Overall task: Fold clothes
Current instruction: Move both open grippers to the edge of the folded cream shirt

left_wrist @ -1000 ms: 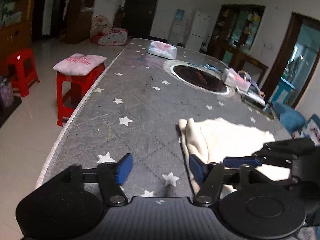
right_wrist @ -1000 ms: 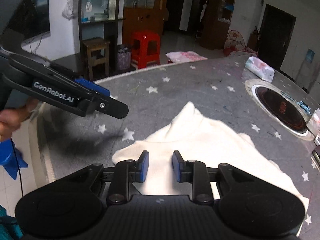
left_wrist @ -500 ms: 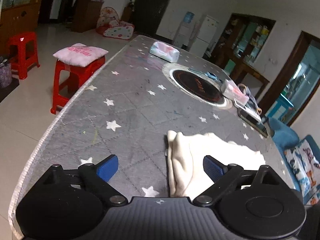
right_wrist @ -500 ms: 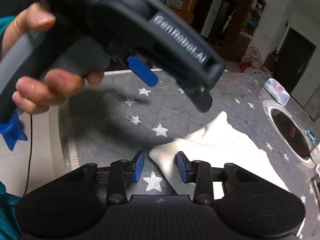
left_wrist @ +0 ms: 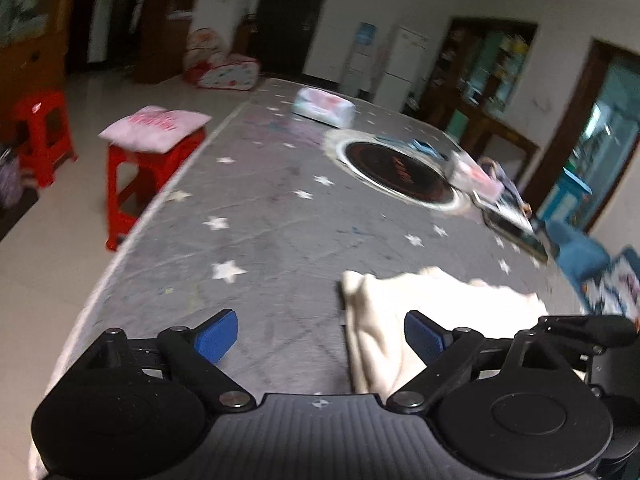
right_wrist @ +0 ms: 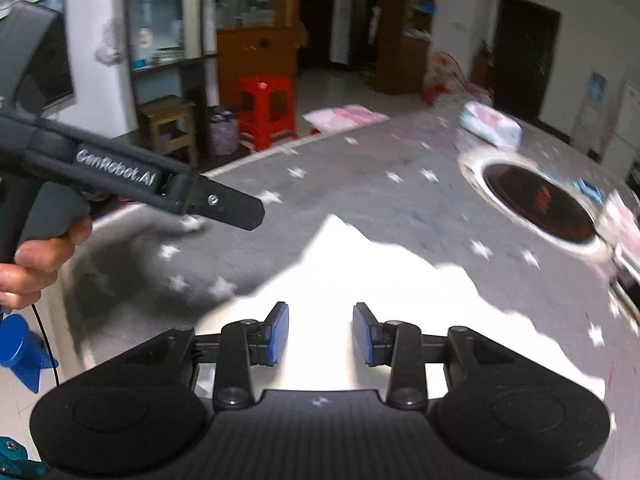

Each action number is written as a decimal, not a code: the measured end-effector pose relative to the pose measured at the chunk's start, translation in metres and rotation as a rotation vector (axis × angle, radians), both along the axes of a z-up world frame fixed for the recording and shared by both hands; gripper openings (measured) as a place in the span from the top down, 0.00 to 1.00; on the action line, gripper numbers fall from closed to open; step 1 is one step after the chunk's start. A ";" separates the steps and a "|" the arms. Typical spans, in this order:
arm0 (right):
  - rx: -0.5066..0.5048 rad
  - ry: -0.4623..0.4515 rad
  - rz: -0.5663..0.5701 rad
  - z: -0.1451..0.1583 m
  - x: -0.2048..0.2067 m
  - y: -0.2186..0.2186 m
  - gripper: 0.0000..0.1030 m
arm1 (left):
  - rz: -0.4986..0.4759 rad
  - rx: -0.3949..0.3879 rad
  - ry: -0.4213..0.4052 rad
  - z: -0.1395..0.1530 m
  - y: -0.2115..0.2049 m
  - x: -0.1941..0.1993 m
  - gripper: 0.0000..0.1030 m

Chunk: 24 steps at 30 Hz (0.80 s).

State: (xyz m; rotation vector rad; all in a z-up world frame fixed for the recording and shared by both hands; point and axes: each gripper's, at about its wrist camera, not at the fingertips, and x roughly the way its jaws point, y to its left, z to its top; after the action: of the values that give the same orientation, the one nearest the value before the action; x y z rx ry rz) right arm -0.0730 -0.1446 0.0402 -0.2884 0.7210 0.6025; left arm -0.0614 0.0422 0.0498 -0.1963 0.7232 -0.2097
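Observation:
A cream-white garment (left_wrist: 384, 320) lies folded on the grey star-print table (left_wrist: 280, 220). In the left wrist view my left gripper (left_wrist: 320, 338) is open wide, above the table, with the garment's left edge between its fingers and not gripped. In the right wrist view my right gripper (right_wrist: 320, 334) is open and empty, hovering over the near part of the garment (right_wrist: 360, 280). The left gripper's body (right_wrist: 120, 176) shows at the left there, held by a hand.
A round black cooktop (left_wrist: 400, 170) is set into the table's far half. A wrapped tissue pack (left_wrist: 324, 106) lies beyond it, with boxes and a tablet (left_wrist: 508, 208) at the right edge. Red stools (left_wrist: 148, 168), one bearing a pink cushion, stand left of the table.
My right gripper has opened wider and moved back over the garment. My left gripper has stayed wide open and shifted left, off the right view's centre.

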 end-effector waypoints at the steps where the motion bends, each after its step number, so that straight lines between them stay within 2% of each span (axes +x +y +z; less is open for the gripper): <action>1: 0.002 0.005 -0.011 -0.001 0.000 -0.004 0.66 | -0.012 0.011 0.004 -0.002 -0.005 0.004 0.14; 4: 0.008 0.007 -0.026 -0.004 0.001 -0.012 0.63 | -0.046 0.044 0.006 -0.009 -0.017 0.013 0.15; 8: 0.009 0.004 -0.037 -0.006 0.004 -0.018 0.59 | -0.054 0.160 -0.007 -0.020 -0.029 0.024 0.19; 10: 0.010 0.004 -0.044 -0.007 0.005 -0.020 0.59 | -0.042 0.185 0.008 -0.026 -0.027 0.030 0.19; 14: 0.014 0.015 -0.050 -0.012 0.009 -0.021 0.59 | -0.033 0.160 0.028 -0.034 -0.018 0.038 0.18; 20: 0.017 0.019 -0.047 -0.014 0.008 -0.022 0.58 | -0.025 0.124 -0.010 -0.019 -0.017 0.040 0.20; 24: 0.018 0.017 -0.050 -0.014 0.008 -0.021 0.57 | -0.039 0.152 0.001 -0.022 -0.023 0.052 0.20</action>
State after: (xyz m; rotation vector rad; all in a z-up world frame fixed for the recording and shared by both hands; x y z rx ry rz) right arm -0.0646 -0.1655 0.0257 -0.2483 0.7374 0.5637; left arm -0.0093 0.0195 0.0280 -0.0373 0.7410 -0.1907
